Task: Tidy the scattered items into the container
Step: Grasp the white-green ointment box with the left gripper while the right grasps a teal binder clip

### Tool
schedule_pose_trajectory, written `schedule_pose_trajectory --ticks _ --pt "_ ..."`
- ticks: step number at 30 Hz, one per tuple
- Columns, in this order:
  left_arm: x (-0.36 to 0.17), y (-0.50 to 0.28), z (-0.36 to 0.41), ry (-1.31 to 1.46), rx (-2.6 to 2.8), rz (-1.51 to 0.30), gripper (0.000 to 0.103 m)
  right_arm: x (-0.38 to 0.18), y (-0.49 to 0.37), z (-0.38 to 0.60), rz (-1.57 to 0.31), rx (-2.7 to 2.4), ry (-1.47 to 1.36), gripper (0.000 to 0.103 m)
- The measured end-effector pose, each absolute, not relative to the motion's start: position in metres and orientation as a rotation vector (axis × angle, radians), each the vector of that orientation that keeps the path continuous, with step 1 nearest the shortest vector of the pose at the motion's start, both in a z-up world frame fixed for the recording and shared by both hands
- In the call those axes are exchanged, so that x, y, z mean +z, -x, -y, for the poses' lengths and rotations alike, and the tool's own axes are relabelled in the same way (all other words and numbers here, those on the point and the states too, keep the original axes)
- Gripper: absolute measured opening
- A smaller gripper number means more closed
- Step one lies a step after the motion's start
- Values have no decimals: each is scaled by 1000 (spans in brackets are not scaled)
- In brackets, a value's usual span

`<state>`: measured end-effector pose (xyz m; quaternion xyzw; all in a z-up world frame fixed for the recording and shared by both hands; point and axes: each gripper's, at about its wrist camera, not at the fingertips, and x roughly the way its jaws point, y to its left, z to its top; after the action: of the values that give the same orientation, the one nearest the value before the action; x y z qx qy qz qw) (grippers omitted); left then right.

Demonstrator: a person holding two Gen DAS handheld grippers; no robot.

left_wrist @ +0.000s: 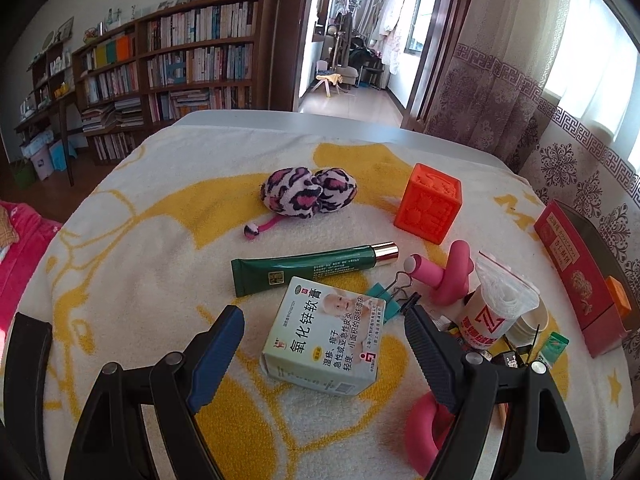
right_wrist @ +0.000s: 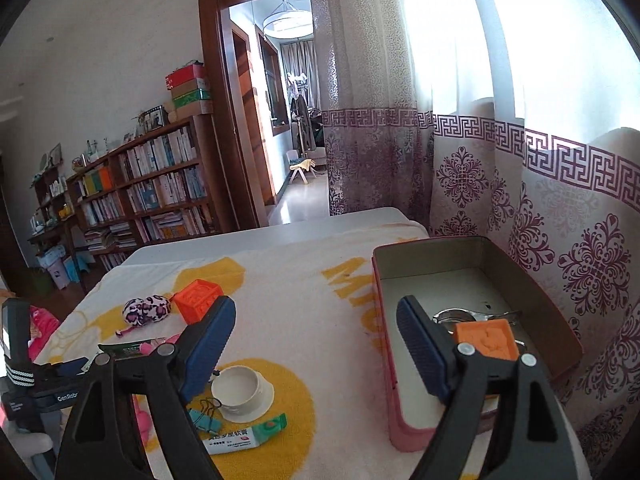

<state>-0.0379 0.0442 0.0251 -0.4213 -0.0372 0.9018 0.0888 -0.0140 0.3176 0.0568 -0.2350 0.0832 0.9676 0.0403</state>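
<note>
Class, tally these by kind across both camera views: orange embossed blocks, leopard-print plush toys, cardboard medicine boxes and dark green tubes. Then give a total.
Orange embossed blocks: 2 (towel block, tin block)
Leopard-print plush toys: 1
Cardboard medicine boxes: 1
Dark green tubes: 1
Total: 5

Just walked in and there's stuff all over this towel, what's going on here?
A person is tidying with two hand-held grippers. The left hand-held gripper hangs open around the white ointment box without gripping it. The right hand-held gripper is open and empty beside the red tin, which holds an orange block and a metal piece.
</note>
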Motion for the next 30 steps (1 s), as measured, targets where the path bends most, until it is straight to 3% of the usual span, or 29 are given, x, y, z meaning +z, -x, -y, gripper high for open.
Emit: schedule_pose_trajectory --ticks 11,12,13,19,23,25,27,30 --pt "3 52 -57 1354 2605 88 84 21 26 -303 -332 3113 1025 86" --pt "5 50 -56 1338 2604 98 72 19 25 -303 -350 3120 1058 86" --pt "5 50 -55 1331 2597 110 54 16 25 -303 -367 3123 1090 86" --pt "11 44 -46 1292 2596 189 54 3 16 -298 -459 3128 1279 86" --pt "19 36 -42 1248 2600 219 54 -2 15 -282 -394 3099 1350 85" --pt "22 34 -42 1230 2604 219 54 -5 20 -274 -371 3095 1386 75" --pt "24 31 -40 1218 2608 222 54 -9 27 -266 -375 3076 1458 55" --pt "26 29 -36 1204 2604 238 54 -16 38 -258 -397 3041 1537 50"
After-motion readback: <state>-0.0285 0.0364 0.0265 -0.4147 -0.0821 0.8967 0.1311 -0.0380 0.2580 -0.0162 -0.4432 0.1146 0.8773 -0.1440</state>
